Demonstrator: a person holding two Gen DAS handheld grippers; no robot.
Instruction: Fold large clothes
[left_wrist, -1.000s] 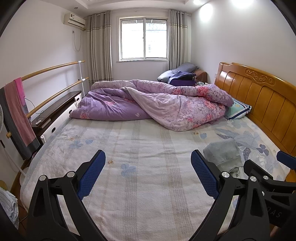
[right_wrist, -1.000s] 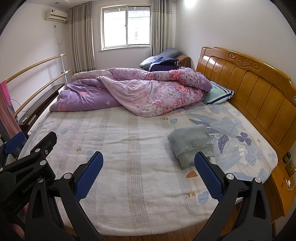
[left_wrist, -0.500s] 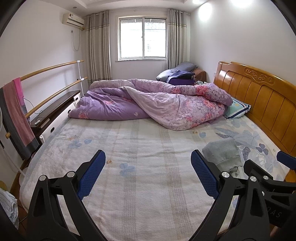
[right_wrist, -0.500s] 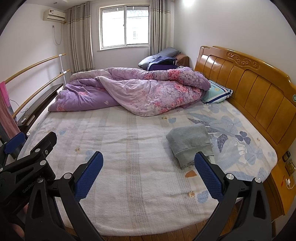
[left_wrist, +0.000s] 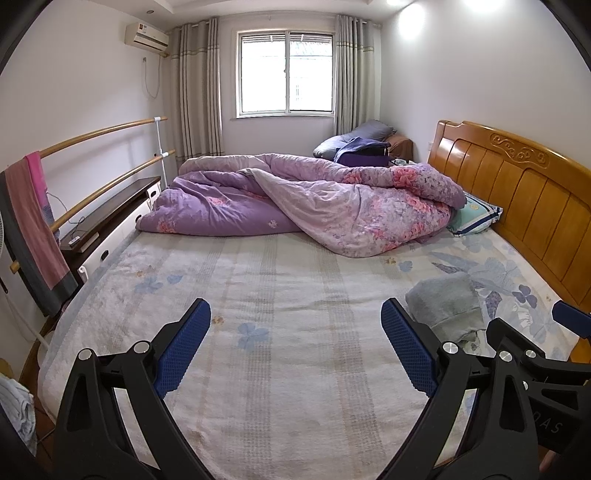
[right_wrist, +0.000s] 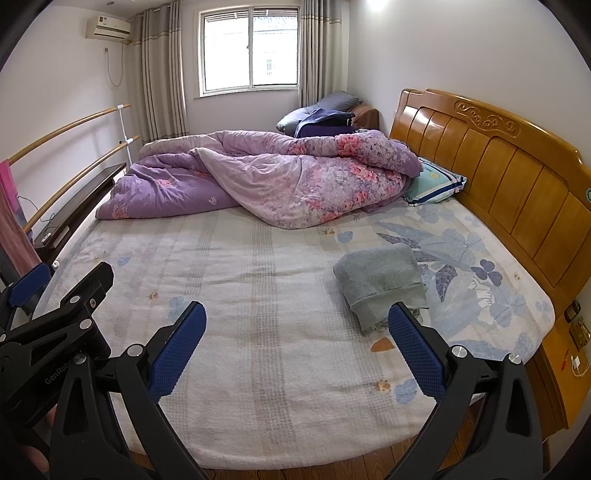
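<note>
A folded grey garment (right_wrist: 380, 282) lies on the bed's right side near the headboard; it also shows in the left wrist view (left_wrist: 445, 304). My left gripper (left_wrist: 295, 332) is open and empty, held above the near part of the bed, left of the garment. My right gripper (right_wrist: 297, 334) is open and empty, above the bed's near edge, with its right finger (right_wrist: 415, 347) just in front of the garment. The left gripper's body shows at the left of the right wrist view (right_wrist: 55, 317).
A crumpled purple floral quilt (left_wrist: 306, 203) lies across the far half of the bed. A teal pillow (left_wrist: 474, 214) rests by the wooden headboard (left_wrist: 524, 206). Wooden rails with a hanging pink towel (left_wrist: 35, 221) and a dark cabinet (left_wrist: 110, 218) line the left side.
Both views have shifted slightly; the grippers stay open and over the near part of the bed. Nothing on the bed has moved.
</note>
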